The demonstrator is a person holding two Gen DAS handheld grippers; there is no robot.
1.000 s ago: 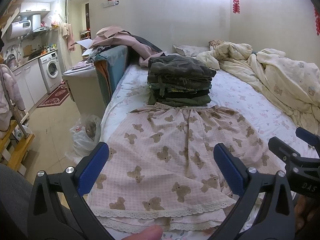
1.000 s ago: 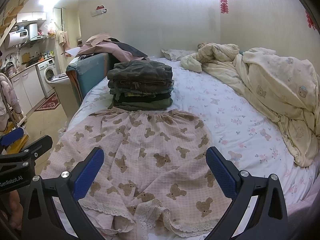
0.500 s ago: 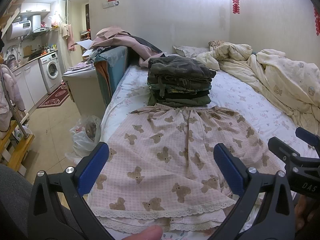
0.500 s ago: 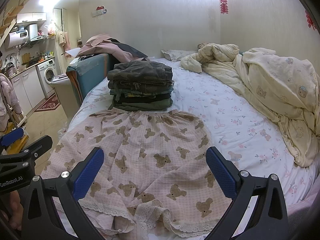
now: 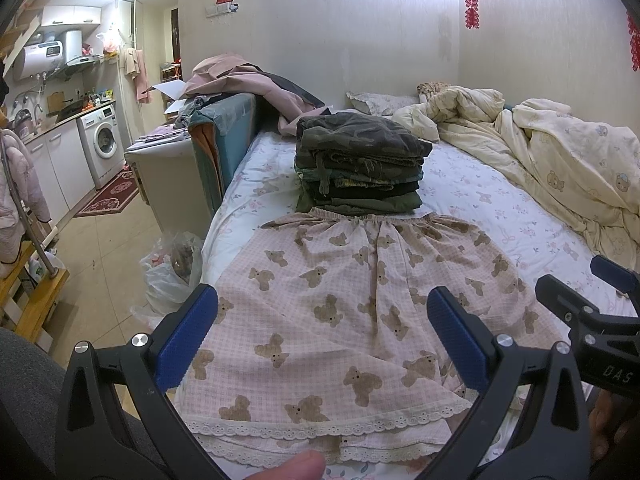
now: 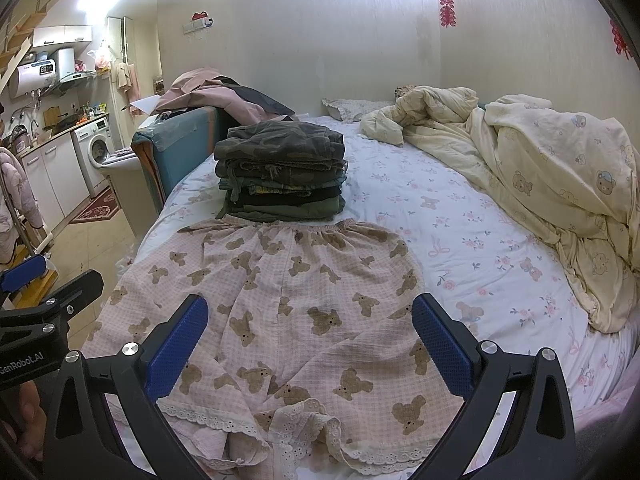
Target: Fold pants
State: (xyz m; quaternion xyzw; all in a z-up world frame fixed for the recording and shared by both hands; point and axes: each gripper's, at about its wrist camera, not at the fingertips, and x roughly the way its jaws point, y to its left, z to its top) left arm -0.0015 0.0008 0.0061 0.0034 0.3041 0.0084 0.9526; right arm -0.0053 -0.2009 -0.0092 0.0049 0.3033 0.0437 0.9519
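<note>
Left wrist view, nearest first: the left gripper (image 5: 320,332) hangs with its blue fingers (image 5: 188,334) spread wide and holding nothing, above the lace hem of the pink bear-print pants (image 5: 344,304), which lie flat on the bed (image 5: 472,196) with the hem toward the person and the elastic waistband away. A fingertip (image 5: 298,466) shows at the bottom edge of that view. The right gripper (image 6: 308,340) is likewise wide open and empty, poised over the hem on its own side, where the lace is bunched and turned over on itself near the middle. Neither pair of fingers touches the cloth; the hem lies just below and between them. The fold looks not yet begun. To do the step well, I judge it best to smooth the rumpled lace first, then have each gripper pinch a hem corner through both layers at once, so the legs do not slide apart, and carry the fabric across evenly, with both grippers moving together to keep the crease straight. Beyond the waistband, touching or nearly touching it, stands a stack of folded dark clothes (image 6: 280,172); I would lift low enough not to knock it. Farther off, a cream quilt (image 6: 552,184) is heaped along the right of the bed.
</note>
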